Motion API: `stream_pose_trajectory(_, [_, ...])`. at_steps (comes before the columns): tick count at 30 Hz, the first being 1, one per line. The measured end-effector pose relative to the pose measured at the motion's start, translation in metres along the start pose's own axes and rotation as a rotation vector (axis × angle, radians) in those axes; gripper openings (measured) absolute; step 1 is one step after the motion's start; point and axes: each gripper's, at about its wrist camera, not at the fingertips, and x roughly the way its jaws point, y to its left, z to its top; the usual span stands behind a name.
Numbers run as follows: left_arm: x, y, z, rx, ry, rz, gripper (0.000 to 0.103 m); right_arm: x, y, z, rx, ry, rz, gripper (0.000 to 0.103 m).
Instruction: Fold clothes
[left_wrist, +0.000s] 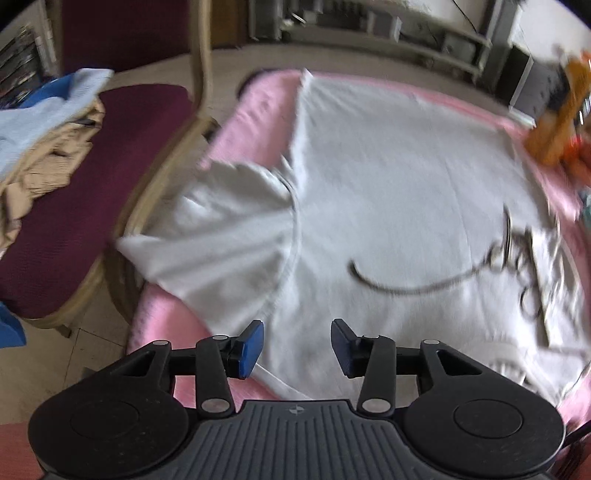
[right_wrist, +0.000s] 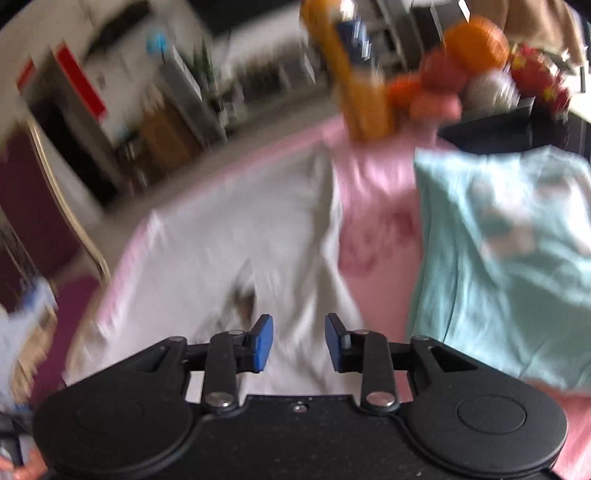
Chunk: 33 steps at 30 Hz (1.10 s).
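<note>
Hovering over the near hem: in the left wrist view the left gripper (left_wrist: 297, 349) is sitting with jaws apart and empty, above the close edge of the white T-shirt (left_wrist: 388, 192). Shirt is lying flat on the pink cover (left_wrist: 255, 99), long axis running straight away from the gripper. Its sleeve (left_wrist: 221, 236) is fanning out to the left, tip overhanging the cover edge toward the maroon chair (left_wrist: 122, 155), which is carrying a pile of unfolded clothes (left_wrist: 48, 125). Sleeve side is nearer this arm; room there is getting tight against the chair frame.

In the right wrist view the right gripper (right_wrist: 299, 343) is also spread and holding nothing, over the same shirt (right_wrist: 229, 236), heavily blurred. A teal garment (right_wrist: 509, 258) is lying just beside on the right, pink strip between. Orange and red clutter (right_wrist: 458, 74) is crowding the far right corner. My read: sleeve fold inward comes first, left arm.
</note>
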Motion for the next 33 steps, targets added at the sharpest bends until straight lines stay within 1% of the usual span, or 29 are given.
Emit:
stream_pose_trajectory(1, [-0.004, 0.007, 0.005, -0.030, -0.009, -0.006, 0.043, -0.006, -0.001, 0.003, 0.030, -0.029, 0.039, 0.031])
stream_pose_trajectory(2, [-0.007, 0.015, 0.010, -0.066, -0.014, -0.014, 0.043, -0.008, -0.002, 0.006, 0.070, -0.039, 0.095, 0.031])
stream_pose_trajectory(3, [-0.008, 0.024, 0.017, -0.102, -0.016, -0.022, 0.043, -0.008, -0.003, 0.010, 0.113, -0.038, 0.157, 0.033])
stream_pose_trajectory(4, [-0.009, 0.034, 0.024, -0.135, -0.014, -0.024, 0.043, -0.006, -0.001, 0.013, 0.137, -0.037, 0.208, 0.037])
stream_pose_trajectory(5, [-0.010, 0.043, 0.032, -0.168, -0.012, -0.027, 0.043, -0.001, 0.004, 0.018, 0.143, -0.035, 0.247, 0.039])
stream_pose_trajectory(7, [-0.011, 0.062, 0.047, -0.231, -0.001, -0.027, 0.043, 0.008, 0.015, 0.026, 0.157, -0.032, 0.325, 0.047])
stream_pose_trajectory(8, [-0.012, 0.071, 0.052, -0.262, -0.004, -0.026, 0.043, 0.013, 0.020, 0.030, 0.163, -0.030, 0.364, 0.048])
stream_pose_trajectory(11, [-0.014, 0.094, 0.060, -0.349, -0.034, -0.020, 0.045, 0.026, 0.035, 0.042, 0.183, -0.025, 0.481, 0.051])
stream_pose_trajectory(13, [-0.008, 0.106, 0.056, -0.420, -0.034, -0.040, 0.046, 0.035, 0.045, 0.050, 0.196, -0.022, 0.559, 0.051])
stream_pose_trajectory(14, [-0.003, 0.111, 0.053, -0.453, -0.029, -0.049, 0.046, 0.039, 0.047, 0.051, 0.206, -0.018, 0.579, 0.051])
stream_pose_trajectory(16, [0.010, 0.118, 0.048, -0.518, -0.009, -0.040, 0.044, 0.047, 0.043, 0.049, 0.232, -0.006, 0.581, 0.051])
stream_pose_trajectory(17, [0.018, 0.121, 0.048, -0.538, 0.016, -0.026, 0.044, 0.051, 0.041, 0.048, 0.245, 0.000, 0.582, 0.051])
stream_pose_trajectory(19, [0.028, 0.124, 0.048, -0.565, 0.051, -0.009, 0.043, 0.056, 0.037, 0.047, 0.256, 0.002, 0.580, 0.051])
stream_pose_trajectory(20, [0.030, 0.125, 0.049, -0.573, 0.053, 0.000, 0.043, 0.053, 0.037, 0.048, 0.245, -0.008, 0.577, 0.051])
stream_pose_trajectory(23, [0.039, 0.128, 0.055, -0.573, 0.049, 0.049, 0.043, 0.048, 0.036, 0.048, 0.227, -0.029, 0.582, 0.051])
stream_pose_trajectory(26, [0.053, 0.129, 0.058, -0.577, 0.072, 0.064, 0.043, 0.047, 0.037, 0.048, 0.215, -0.029, 0.579, 0.051])
stream_pose_trajectory(30, [0.066, 0.127, 0.059, -0.580, 0.072, 0.088, 0.042, 0.047, 0.037, 0.047, 0.204, -0.021, 0.573, 0.051])
stream_pose_trajectory(32, [0.070, 0.127, 0.059, -0.586, 0.076, 0.091, 0.032, 0.047, 0.037, 0.047, 0.204, -0.020, 0.569, 0.051])
stream_pose_trajectory(33, [0.071, 0.127, 0.059, -0.592, 0.072, 0.092, 0.025, 0.046, 0.036, 0.046, 0.204, -0.020, 0.567, 0.051])
